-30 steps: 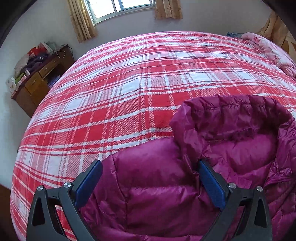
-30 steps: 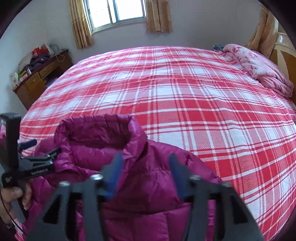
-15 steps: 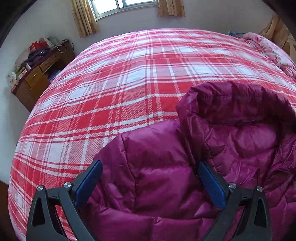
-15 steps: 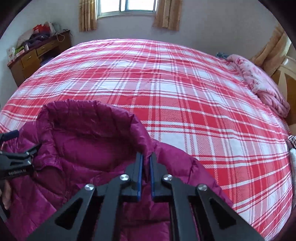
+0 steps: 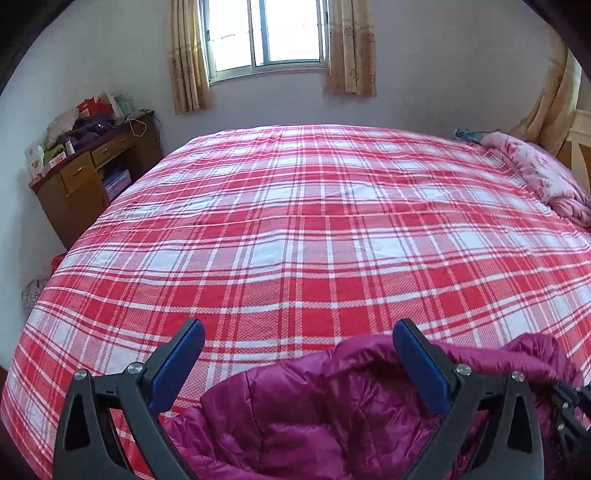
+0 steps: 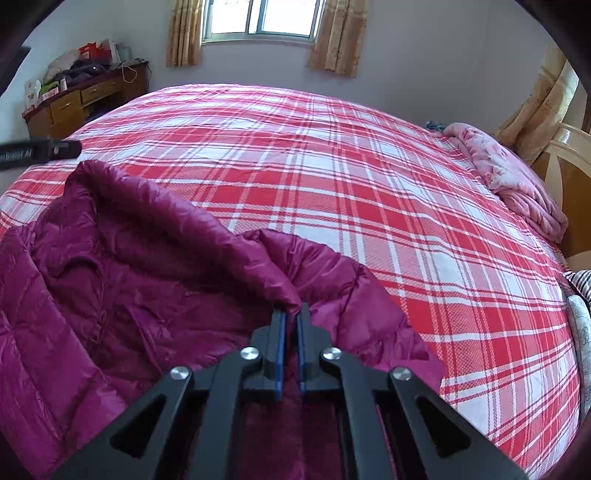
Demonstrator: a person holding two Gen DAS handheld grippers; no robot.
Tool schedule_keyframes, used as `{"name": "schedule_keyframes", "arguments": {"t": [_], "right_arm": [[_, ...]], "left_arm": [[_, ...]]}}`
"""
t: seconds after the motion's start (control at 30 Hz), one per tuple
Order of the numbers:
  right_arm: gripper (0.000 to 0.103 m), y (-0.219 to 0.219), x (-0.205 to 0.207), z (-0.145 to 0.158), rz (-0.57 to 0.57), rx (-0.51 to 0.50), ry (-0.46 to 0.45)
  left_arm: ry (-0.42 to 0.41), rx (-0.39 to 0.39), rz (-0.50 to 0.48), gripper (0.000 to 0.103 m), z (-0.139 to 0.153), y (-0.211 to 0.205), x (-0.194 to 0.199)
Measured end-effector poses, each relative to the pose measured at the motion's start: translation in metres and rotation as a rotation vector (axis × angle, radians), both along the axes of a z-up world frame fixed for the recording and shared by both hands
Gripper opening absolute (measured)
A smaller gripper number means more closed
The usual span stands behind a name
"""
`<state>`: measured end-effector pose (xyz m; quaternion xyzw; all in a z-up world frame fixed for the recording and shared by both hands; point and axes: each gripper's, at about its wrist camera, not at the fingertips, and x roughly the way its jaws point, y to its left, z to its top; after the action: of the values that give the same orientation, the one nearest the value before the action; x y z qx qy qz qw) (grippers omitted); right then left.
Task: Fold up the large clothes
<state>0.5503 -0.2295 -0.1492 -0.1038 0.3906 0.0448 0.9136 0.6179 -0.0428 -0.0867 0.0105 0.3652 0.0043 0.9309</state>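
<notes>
Jaws of the right gripper (image 6: 290, 314) were pinched together on a fold of the purple jacket (image 6: 122, 280), just where its raised collar met the shoulder; they had just been closing, and the fabric sat bunched between the blue pads. Jaws of the left gripper (image 5: 297, 339) stood wide apart and held nothing, with the jacket's collar (image 5: 369, 354) showing beneath and between them and the right-hand pad lying over the collar's edge; whether it touched the cloth could not be told.

The jacket lay spread on the near part of the bed (image 6: 332, 166), collar pointing toward the far side, its quilted body running off the lower edge of both views. In the right wrist view the black tip of the left gripper showed at the left edge, above the jacket and apart from it.

Beyond the jacket the red and white checked bedcover stretched flat. A folded pink blanket (image 5: 535, 177) lay at the far right of the bed, next to a wooden headboard (image 6: 569, 173). At the far left stood a wooden table (image 5: 88, 177) with drawers, cluttered with bags and boxes. On the back wall a window (image 5: 266, 33) sat between yellow curtains (image 5: 351, 48).
</notes>
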Motion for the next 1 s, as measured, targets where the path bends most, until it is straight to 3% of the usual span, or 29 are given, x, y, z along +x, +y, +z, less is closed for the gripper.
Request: {"name": "schedule_keyframes", "arguments": {"t": [0.07,0.2,0.33,0.5,0.57,0.6,0.67,0.73,0.87,1.0], "right_arm": [[0.006,-0.004,-0.001,-0.005,-0.001,0.011,0.001],[0.006,-0.009,-0.003,-0.009,-0.008,0.031,-0.008],[0.006,-0.012,-0.004,-0.015,-0.014,0.044,-0.014],[0.007,-0.01,-0.006,-0.009,-0.022,0.044,-0.031],[0.009,-0.017,-0.011,0.0,-0.03,0.1,-0.042],[0.013,-0.021,-0.016,0.007,-0.042,0.133,-0.054],[0.04,-0.027,-0.028,0.022,-0.089,0.158,-0.113],[0.052,-0.028,-0.037,0.04,-0.122,0.188,-0.192],[0.052,-0.01,-0.017,0.056,-0.095,0.251,-0.176],[0.05,0.015,0.017,0.038,-0.06,0.21,-0.09]], "left_arm": [[-0.006,0.007,-0.011,0.102,0.005,-0.006,0.008],[0.071,0.147,-0.008,0.102,-0.022,-0.016,0.019],[0.154,0.131,-0.015,0.102,-0.059,-0.002,0.004],[0.171,0.117,-0.019,0.102,-0.083,-0.001,-0.013],[0.171,0.115,-0.017,0.102,-0.084,-0.003,-0.013],[0.171,0.113,-0.016,0.102,-0.085,-0.004,-0.014],[0.164,0.11,-0.017,0.102,-0.085,-0.004,-0.016],[0.157,0.1,-0.016,0.102,-0.087,-0.003,-0.019],[0.149,0.099,-0.01,0.102,-0.087,-0.003,-0.023],[0.089,0.069,0.02,0.102,-0.061,-0.002,-0.031]]}}
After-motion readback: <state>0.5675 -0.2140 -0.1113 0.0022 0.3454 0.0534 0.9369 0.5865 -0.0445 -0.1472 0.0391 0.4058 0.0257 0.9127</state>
